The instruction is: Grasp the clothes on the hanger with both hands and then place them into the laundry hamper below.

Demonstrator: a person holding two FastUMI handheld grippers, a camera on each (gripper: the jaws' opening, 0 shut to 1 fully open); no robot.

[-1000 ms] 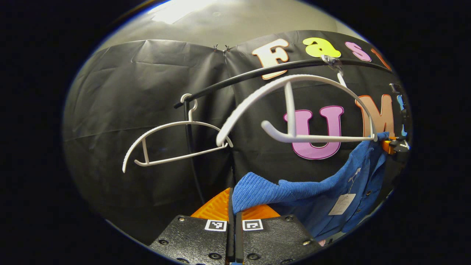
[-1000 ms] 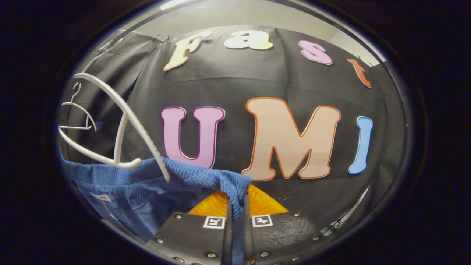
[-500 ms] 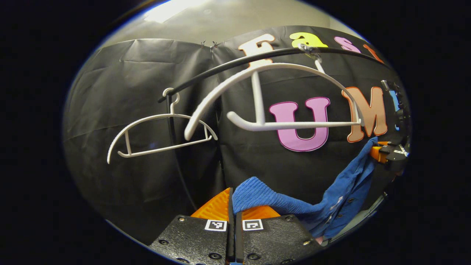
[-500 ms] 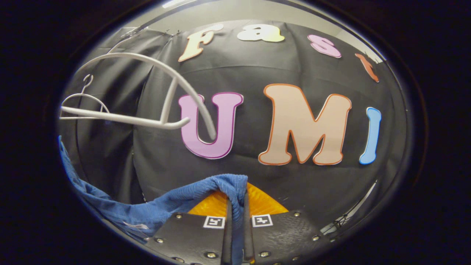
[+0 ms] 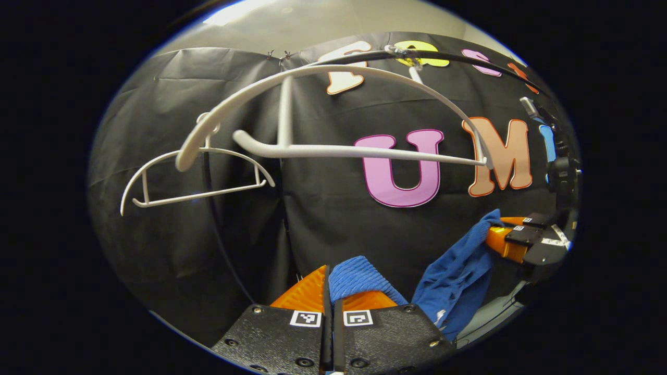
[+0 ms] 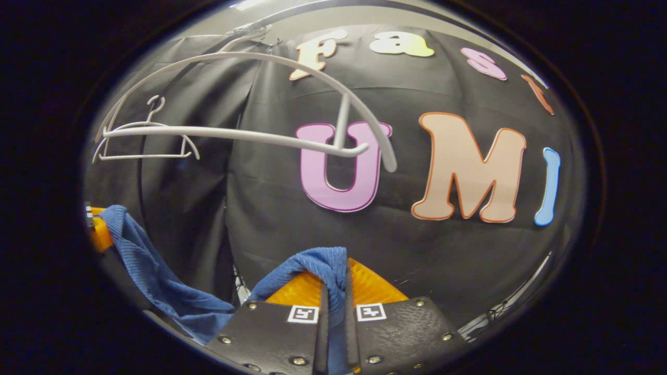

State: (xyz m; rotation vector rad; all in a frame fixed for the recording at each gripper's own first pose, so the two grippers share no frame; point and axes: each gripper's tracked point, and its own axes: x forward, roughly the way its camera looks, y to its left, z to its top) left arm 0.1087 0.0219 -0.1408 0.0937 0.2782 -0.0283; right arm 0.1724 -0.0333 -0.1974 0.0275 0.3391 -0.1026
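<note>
Garment: blue clothes (image 5: 458, 271), judged soft, limp and light; the cloth sags under its own weight and should not slip from a firm pinch.
Hold points: the two upper edges, one per gripper, look the right places, since the span between them keeps the piece spread and clear of snags.
Appearance: ribbed, corduroy-like blue weave; a pale tag shows low on the hanging fold in the left gripper view.
Position: off the hanger, slung between the two grippers below the white hanger (image 5: 333, 151), apart from it.
Left gripper (image 5: 328, 317): fingers pressed together with a bunch of the blue cloth pinched at their tips.
Right gripper (image 6: 333, 317): fingers closed on a fold of the cloth, which runs down between them; the same gripper shows at the right edge of the left gripper view, cloth trailing from it.
Hanger: bare, hanging from the black rail (image 5: 469, 54); a second white hanger (image 5: 195, 177) hangs farther along.
Hamper: cannot tell where it stands.
Risk: judged low; loose folds might catch the hamper rim.
</note>
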